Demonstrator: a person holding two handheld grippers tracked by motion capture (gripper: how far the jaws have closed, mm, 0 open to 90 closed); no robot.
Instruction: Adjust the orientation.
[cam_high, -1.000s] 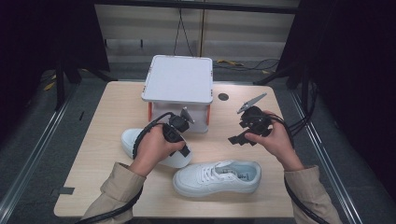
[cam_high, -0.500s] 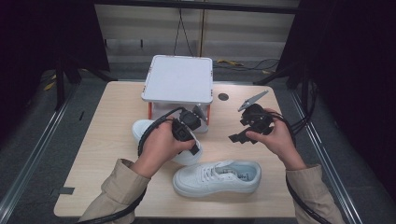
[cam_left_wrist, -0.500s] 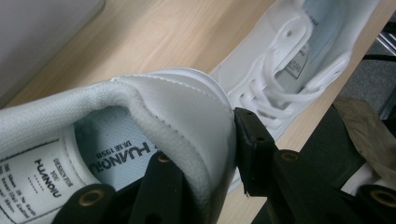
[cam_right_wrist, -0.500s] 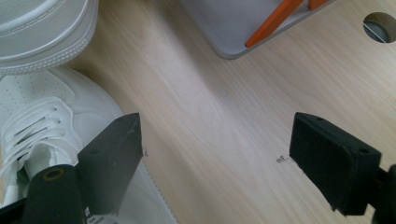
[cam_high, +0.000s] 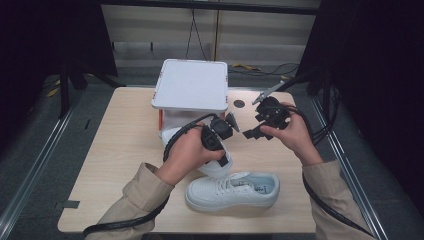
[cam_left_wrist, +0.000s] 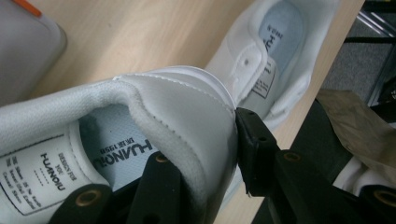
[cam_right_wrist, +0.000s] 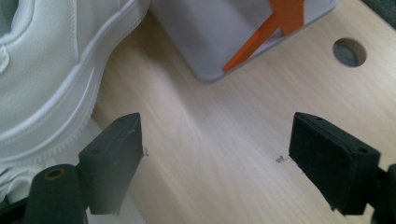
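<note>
The high view is looking forward and down over the whole table (cam_high: 125, 150) from the near side. The left gripper view is sitting very close on a white shoe's heel (cam_left_wrist: 187, 107). The right gripper view is looking close down at bare tabletop, sharing the grey box (cam_right_wrist: 224, 32) with the high view.

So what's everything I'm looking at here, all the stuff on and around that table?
Table: one, light wood, centre, with a round hole near its far edge.
Box: one, white with orange trim, far middle of table.
Held shoe: one, white, in front of the box, heel collar pinched by the left gripper.
Second shoe: one, white, lying near the table's front edge.
Left gripper: one, black, shut on the held shoe.
Right gripper: one, black, fingers apart over bare table.
Hands: two, tan sleeves.
</note>
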